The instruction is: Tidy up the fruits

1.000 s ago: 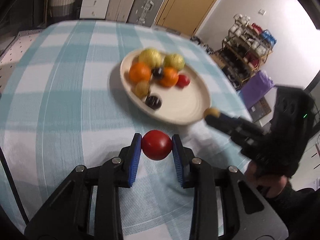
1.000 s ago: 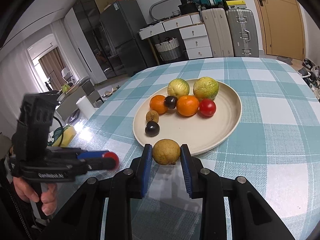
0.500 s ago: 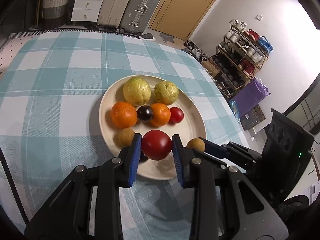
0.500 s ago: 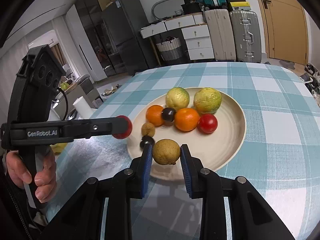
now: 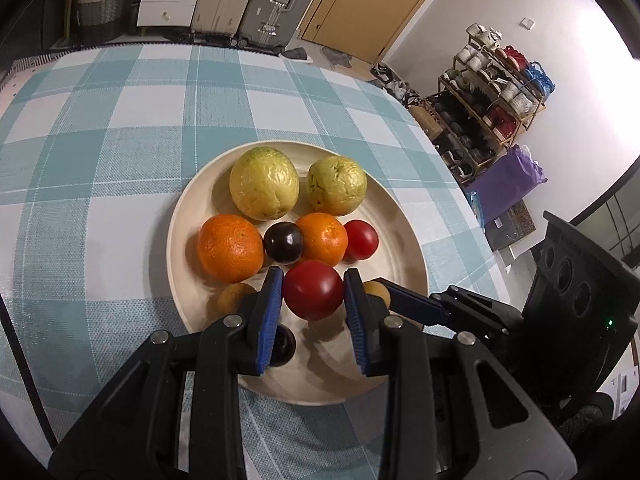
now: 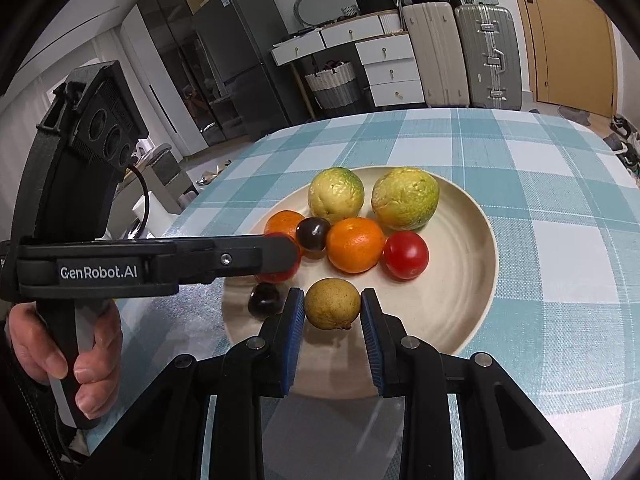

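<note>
A cream plate (image 5: 400, 264) (image 6: 472, 280) on the checked tablecloth holds two green guavas (image 5: 264, 188), two oranges (image 5: 230, 248), a dark plum (image 5: 283, 242), a small red tomato (image 5: 361, 239) and other small fruits. My left gripper (image 5: 313, 304) is shut on a red tomato (image 5: 313, 295) and holds it over the plate's near part. My right gripper (image 6: 332, 314) is shut on a brown-yellow round fruit (image 6: 332, 303) over the plate's near edge. The left gripper also shows in the right wrist view (image 6: 276, 258), reaching in from the left.
The table (image 5: 100, 140) is covered by a teal and white checked cloth. Suitcases, drawers and a basket (image 6: 332, 84) stand beyond the far edge. A shoe rack (image 5: 492, 92) stands off to the right. A second dark plum (image 6: 264, 298) lies by the plate's near-left rim.
Both grippers have moved forward over the plate, each still holding its fruit. The tomato and the brown-yellow fruit now hang above the plate's near part.
</note>
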The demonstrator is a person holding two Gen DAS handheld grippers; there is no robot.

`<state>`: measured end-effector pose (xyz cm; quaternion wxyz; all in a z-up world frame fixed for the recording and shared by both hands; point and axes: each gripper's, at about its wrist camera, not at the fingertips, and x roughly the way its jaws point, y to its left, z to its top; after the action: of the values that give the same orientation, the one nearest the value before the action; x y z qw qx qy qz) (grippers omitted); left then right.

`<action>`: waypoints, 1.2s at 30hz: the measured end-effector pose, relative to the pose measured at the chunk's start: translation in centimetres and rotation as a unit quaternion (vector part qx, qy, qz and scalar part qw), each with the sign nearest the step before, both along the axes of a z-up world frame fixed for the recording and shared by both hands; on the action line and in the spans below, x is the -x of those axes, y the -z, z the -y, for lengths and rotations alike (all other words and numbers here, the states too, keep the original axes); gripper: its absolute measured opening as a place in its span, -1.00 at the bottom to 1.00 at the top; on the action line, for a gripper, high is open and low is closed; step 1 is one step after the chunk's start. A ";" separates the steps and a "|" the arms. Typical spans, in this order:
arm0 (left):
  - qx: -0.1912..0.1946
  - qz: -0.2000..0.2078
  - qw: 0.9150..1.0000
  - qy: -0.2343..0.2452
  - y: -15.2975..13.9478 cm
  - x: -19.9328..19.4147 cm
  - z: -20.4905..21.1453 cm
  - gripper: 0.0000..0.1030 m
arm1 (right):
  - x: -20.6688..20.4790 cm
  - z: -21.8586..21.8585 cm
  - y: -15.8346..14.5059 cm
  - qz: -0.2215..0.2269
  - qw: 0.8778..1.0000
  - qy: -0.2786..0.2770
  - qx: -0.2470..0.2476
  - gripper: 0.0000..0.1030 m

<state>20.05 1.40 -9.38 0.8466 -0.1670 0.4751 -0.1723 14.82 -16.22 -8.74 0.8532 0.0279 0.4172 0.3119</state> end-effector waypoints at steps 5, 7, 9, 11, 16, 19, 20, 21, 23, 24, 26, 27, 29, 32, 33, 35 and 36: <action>-0.008 0.000 1.000 -0.009 0.0 -0.3 0.2 -0.45 | -0.6 -0.5 0.4 -0.006 1.000 -0.001 0.000 -0.35; -0.011 0.005 1.000 -0.007 -0.4 -0.1 0.3 -0.45 | -0.7 -0.5 0.4 -0.004 1.000 0.000 -0.003 -0.08; -0.009 0.013 1.000 -0.007 -0.9 0.5 0.2 -0.42 | -0.4 -0.3 0.1 0.002 1.000 0.003 -0.011 0.13; -0.008 0.021 1.000 -0.012 -1.6 1.1 0.0 -0.36 | 0.1 0.3 -0.4 0.011 1.000 0.009 -0.017 0.22; -0.011 0.056 0.998 -0.029 -3.7 3.1 -0.7 -0.07 | 2.2 2.4 -1.5 0.042 0.998 0.027 -0.036 0.41; -0.020 0.083 0.995 -0.043 -4.9 4.9 -0.9 0.22 | 3.5 3.7 -2.2 0.070 0.996 0.041 -0.040 0.56; -0.023 0.090 0.995 -0.044 -5.2 5.4 -0.8 0.29 | 3.8 4.0 -2.4 0.076 0.995 0.045 -0.041 0.63; -0.032 0.098 0.994 -0.043 -5.5 6.1 -0.7 0.41 | 4.3 4.3 -2.7 0.085 0.994 0.051 -0.044 0.64; -0.051 0.122 0.990 -0.041 -6.1 7.5 -0.2 0.43 | 5.1 5.0 -3.4 0.098 0.992 0.060 -0.051 0.67; -0.063 0.135 0.988 -0.044 -6.4 8.3 -0.1 0.46 | 5.5 5.2 -3.7 0.104 0.991 0.064 -0.053 0.69; -0.083 0.157 0.982 -0.055 -7.0 9.5 0.0 0.61 | 6.3 5.5 -4.5 0.120 0.989 0.071 -0.055 0.79; -0.093 0.171 0.979 -0.066 -7.3 10.2 0.0 0.63 | 6.6 5.5 -4.8 0.127 0.988 0.072 -0.056 0.81; -0.103 0.194 0.971 -0.091 -7.9 11.6 -0.4 0.66 | 7.5 5.5 -5.5 0.147 0.985 0.076 -0.055 0.95; -0.111 0.217 0.961 -0.130 -8.5 13.2 -1.0 0.74 | 8.9 5.3 -6.6 0.180 0.979 0.081 -0.052 0.97; -0.117 0.228 0.956 -0.143 -8.6 13.9 -1.1 0.84 | 9.1 5.3 -6.8 0.187 0.978 0.082 -0.052 0.97; -0.127 0.245 0.947 -0.163 -8.9 14.8 -1.3 0.99 | 9.7 5.1 -7.3 0.204 0.974 0.088 -0.051 0.99; -0.136 0.256 0.941 -0.175 -9.0 15.5 -1.4 0.99 | 9.9 5.1 -7.5 0.209 0.972 0.091 -0.051 0.99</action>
<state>4.53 2.77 -0.39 0.9710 -0.0813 0.2245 0.0076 4.91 -21.34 -1.25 0.9437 0.0429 0.2088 0.2530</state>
